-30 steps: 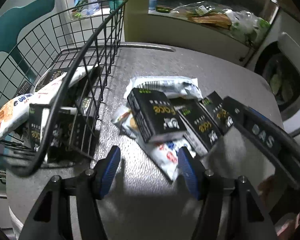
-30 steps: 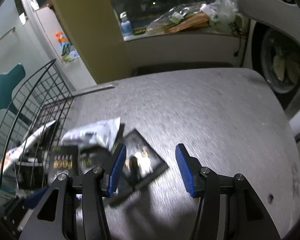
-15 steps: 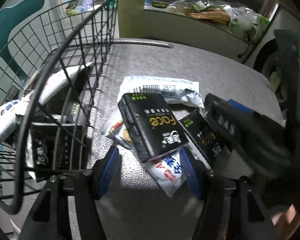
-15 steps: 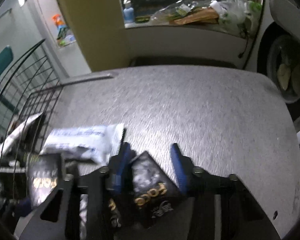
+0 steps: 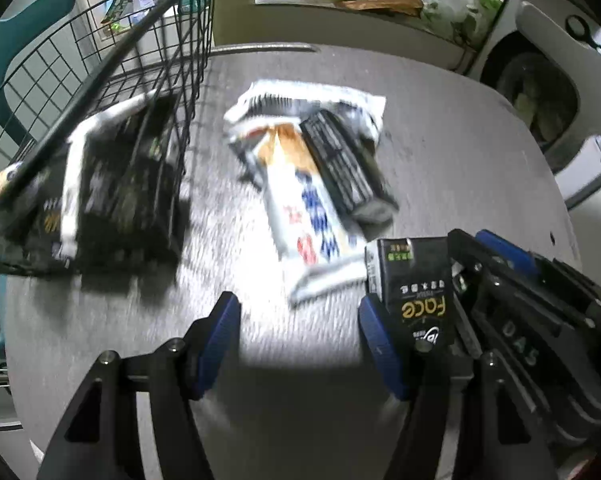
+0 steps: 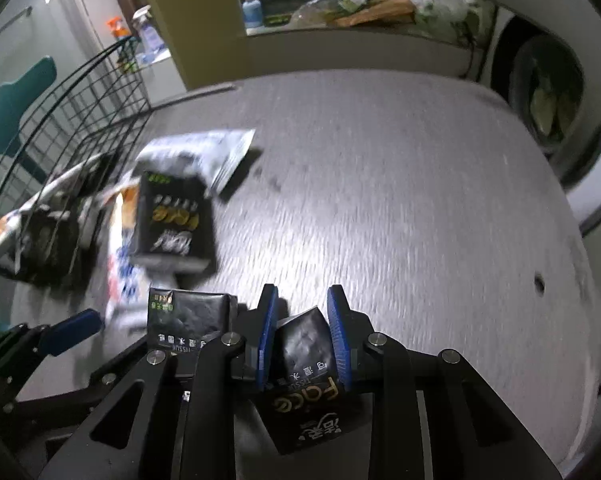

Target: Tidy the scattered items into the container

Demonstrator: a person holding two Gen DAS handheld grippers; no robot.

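My right gripper (image 6: 302, 308) is shut on a black "Face" tissue pack (image 6: 306, 356), pinched between its blue pads low over the grey table (image 6: 400, 200). A second black tissue pack (image 6: 188, 320) sits against the outside of its left finger; in the left wrist view this pack (image 5: 416, 292) is beside my left gripper's right finger. My left gripper (image 5: 300, 320) is open over bare table with nothing between its fingers. Beyond it lie white snack packets (image 5: 312, 200) with another black pack (image 5: 340, 164) on them. The black wire basket (image 5: 112, 68) stands to the left and holds several packs.
A washing machine (image 5: 540, 92) stands past the table's right edge. A counter with bags and a blue bottle (image 6: 252, 8) runs along the back. A teal chair back (image 6: 12, 100) is behind the basket. The right half of the table holds nothing.
The right gripper's fingers went from open above the pile to shut on a black tissue pack and drew it back from the pile. The left gripper shifted, so the pile now lies farther ahead.
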